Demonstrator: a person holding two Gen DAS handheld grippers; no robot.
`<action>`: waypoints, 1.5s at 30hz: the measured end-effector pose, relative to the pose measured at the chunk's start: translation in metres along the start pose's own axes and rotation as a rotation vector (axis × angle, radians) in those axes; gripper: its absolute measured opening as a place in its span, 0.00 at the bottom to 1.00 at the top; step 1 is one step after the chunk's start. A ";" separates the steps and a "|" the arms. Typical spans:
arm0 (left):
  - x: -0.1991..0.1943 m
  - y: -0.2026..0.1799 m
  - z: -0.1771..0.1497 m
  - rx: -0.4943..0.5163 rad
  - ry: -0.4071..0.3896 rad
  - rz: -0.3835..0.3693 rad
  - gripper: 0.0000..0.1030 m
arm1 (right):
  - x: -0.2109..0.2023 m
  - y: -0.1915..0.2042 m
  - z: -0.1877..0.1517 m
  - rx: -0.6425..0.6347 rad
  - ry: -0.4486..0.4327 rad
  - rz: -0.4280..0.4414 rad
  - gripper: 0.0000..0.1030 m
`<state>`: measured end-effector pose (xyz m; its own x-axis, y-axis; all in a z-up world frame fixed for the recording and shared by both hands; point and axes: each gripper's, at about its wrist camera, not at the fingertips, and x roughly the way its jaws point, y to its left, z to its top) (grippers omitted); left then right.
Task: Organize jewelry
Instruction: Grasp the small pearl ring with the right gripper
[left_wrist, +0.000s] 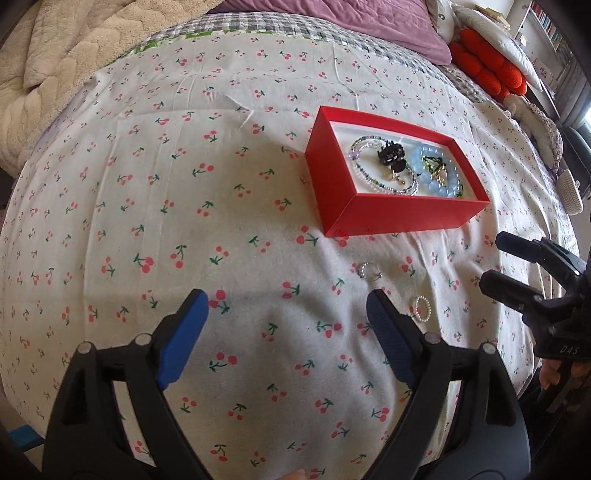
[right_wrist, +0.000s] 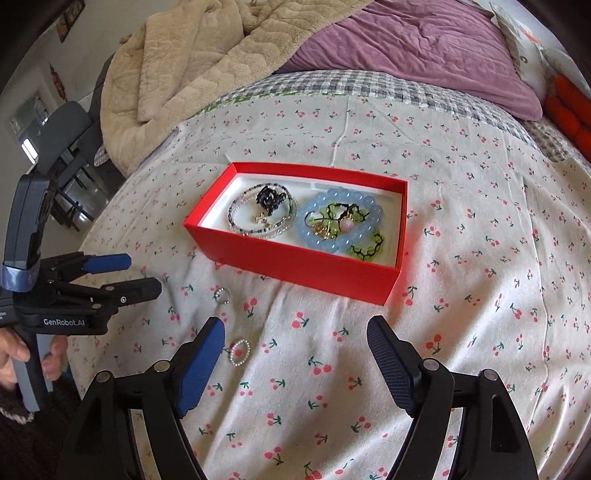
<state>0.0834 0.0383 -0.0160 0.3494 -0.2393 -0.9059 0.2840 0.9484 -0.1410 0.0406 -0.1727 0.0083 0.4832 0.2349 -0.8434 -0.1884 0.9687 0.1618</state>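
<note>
A red box (left_wrist: 406, 216) (right_wrist: 295, 266) lies on the cherry-print bedspread and holds a clear bead bracelet (right_wrist: 236, 218), a blue bead bracelet (left_wrist: 419, 171) (right_wrist: 317, 201), a black piece (right_wrist: 269, 199) and a green one (right_wrist: 365, 251). A silver ring (left_wrist: 369, 271) (right_wrist: 221, 295) and a small pearl ring (left_wrist: 422, 308) (right_wrist: 240, 352) lie loose on the cloth in front of the box. My left gripper (left_wrist: 288, 306) (right_wrist: 146, 275) is open and empty, left of both rings. My right gripper (right_wrist: 295, 332) (left_wrist: 489, 260) is open and empty; the pearl ring lies just beside its left finger.
A beige fleece blanket (right_wrist: 192, 66) and a purple quilt (right_wrist: 424, 48) lie at the far side of the bed. Red cushions (left_wrist: 487, 66) sit at the far right. A grey chair (right_wrist: 70, 147) stands off the bed's left edge.
</note>
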 end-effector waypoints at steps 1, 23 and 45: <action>0.002 0.001 -0.002 0.003 0.004 0.005 0.85 | 0.002 0.001 -0.003 -0.007 0.006 -0.004 0.78; 0.012 -0.015 -0.023 0.135 0.035 -0.026 0.85 | 0.031 0.047 -0.031 -0.208 0.048 -0.029 0.61; 0.007 -0.027 -0.025 0.207 0.002 -0.090 0.66 | 0.061 0.062 -0.029 -0.258 0.100 -0.012 0.15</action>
<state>0.0560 0.0164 -0.0284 0.3123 -0.3202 -0.8944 0.4909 0.8604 -0.1367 0.0337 -0.1009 -0.0475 0.4024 0.2018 -0.8929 -0.4007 0.9158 0.0264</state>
